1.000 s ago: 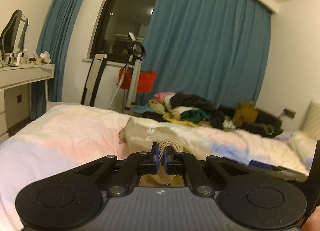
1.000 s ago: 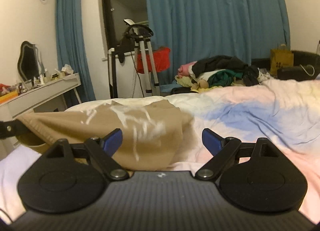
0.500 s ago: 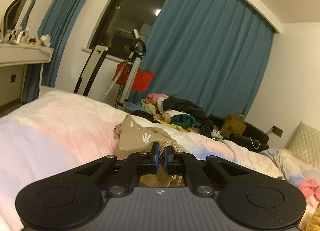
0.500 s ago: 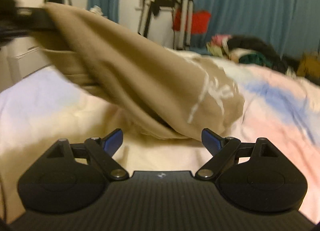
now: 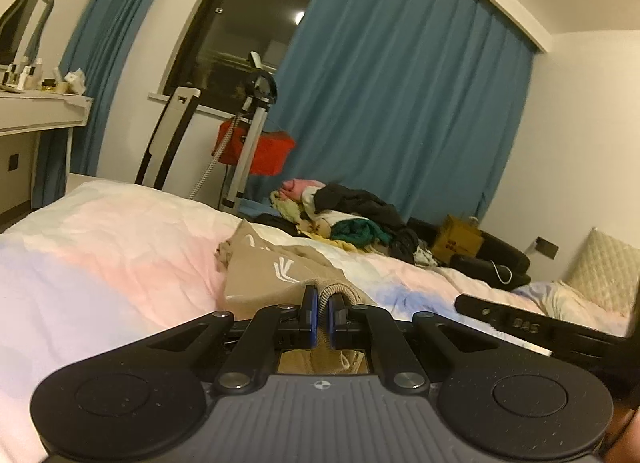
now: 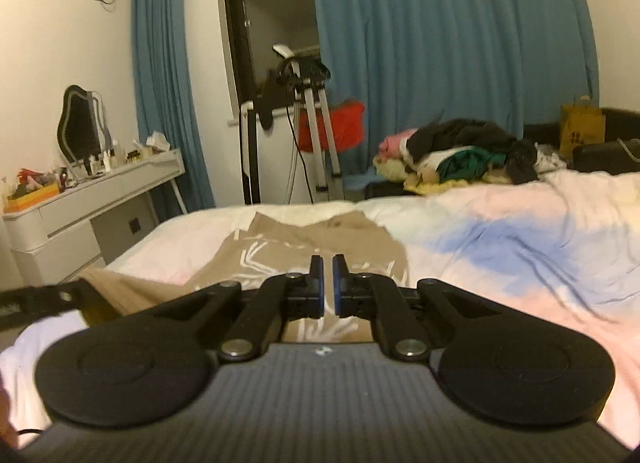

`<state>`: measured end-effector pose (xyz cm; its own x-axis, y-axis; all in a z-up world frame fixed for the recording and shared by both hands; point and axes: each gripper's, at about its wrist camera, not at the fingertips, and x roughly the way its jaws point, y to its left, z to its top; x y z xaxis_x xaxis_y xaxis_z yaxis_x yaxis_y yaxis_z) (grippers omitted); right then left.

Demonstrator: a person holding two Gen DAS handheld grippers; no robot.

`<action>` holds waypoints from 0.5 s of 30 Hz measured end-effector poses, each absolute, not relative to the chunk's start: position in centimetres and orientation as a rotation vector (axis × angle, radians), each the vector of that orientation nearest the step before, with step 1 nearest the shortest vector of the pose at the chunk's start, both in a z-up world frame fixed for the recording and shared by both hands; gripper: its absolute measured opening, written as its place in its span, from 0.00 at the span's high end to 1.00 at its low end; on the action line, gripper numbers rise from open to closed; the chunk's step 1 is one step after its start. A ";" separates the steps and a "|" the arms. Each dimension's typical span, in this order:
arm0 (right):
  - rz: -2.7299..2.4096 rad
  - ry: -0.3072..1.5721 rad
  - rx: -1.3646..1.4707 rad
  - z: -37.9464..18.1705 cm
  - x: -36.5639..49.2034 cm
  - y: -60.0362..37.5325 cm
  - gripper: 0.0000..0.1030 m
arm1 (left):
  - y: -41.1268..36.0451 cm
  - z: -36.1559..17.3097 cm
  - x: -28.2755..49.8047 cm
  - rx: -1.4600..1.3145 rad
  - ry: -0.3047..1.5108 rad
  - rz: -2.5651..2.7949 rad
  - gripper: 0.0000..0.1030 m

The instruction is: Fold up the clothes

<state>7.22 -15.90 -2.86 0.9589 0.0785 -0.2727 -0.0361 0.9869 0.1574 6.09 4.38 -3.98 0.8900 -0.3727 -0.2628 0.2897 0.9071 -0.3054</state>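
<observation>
A tan garment with a white print (image 5: 276,267) lies on the pastel bedspread (image 5: 120,247). My left gripper (image 5: 323,309) is shut on the garment's ribbed hem, which loops up between the fingers. In the right wrist view the garment (image 6: 320,243) spreads flat ahead. My right gripper (image 6: 328,287) is shut, with the jaws nearly together over the near edge of the cloth; whether it pinches fabric is hidden. The left gripper's finger (image 6: 48,299) shows at the left, holding a corner of the garment.
A pile of mixed clothes (image 6: 460,159) lies at the bed's far side. A white dressing table (image 6: 92,191) with a mirror and bottles stands left. A steamer stand (image 6: 308,123) and blue curtains (image 6: 440,43) are behind. A pillow (image 5: 600,263) lies at right.
My right gripper has closed from wide open. The garment, lifted half a second ago, now lies lower and flatter on the bed. My left gripper stays shut on the hem.
</observation>
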 end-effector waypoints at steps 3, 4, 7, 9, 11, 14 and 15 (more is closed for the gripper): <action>0.125 0.302 0.091 -3.6 6.5 -14.2 0.91 | 4.0 -4.2 6.6 -0.264 0.336 -0.351 0.95; 0.161 0.314 0.071 -3.9 6.3 -13.4 0.90 | 4.0 -4.3 6.7 -0.269 0.343 -0.356 0.94; 0.281 0.323 -0.009 -4.4 5.9 -10.5 0.60 | 4.1 -4.5 7.0 -0.275 0.364 -0.361 0.94; 0.339 0.294 -0.050 -4.4 5.7 -8.9 0.35 | 4.2 -4.5 7.1 -0.272 0.375 -0.360 0.94; 0.371 0.278 -0.076 -4.5 5.4 -7.8 0.32 | 4.3 -4.4 7.2 -0.272 0.385 -0.360 0.93; 0.345 0.292 -0.109 -4.8 5.8 -6.9 0.32 | 4.7 -4.4 7.6 -0.288 0.397 -0.363 0.91; 0.326 0.300 -0.121 -5.1 6.2 -6.8 0.32 | 4.8 -4.4 7.7 -0.294 0.402 -0.365 0.91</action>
<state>6.25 -6.84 -5.11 0.9035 0.2972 -0.3088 -0.3329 0.9405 -0.0687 7.70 4.77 -4.43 0.8572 -0.3997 -0.3247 0.2854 0.8936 -0.3465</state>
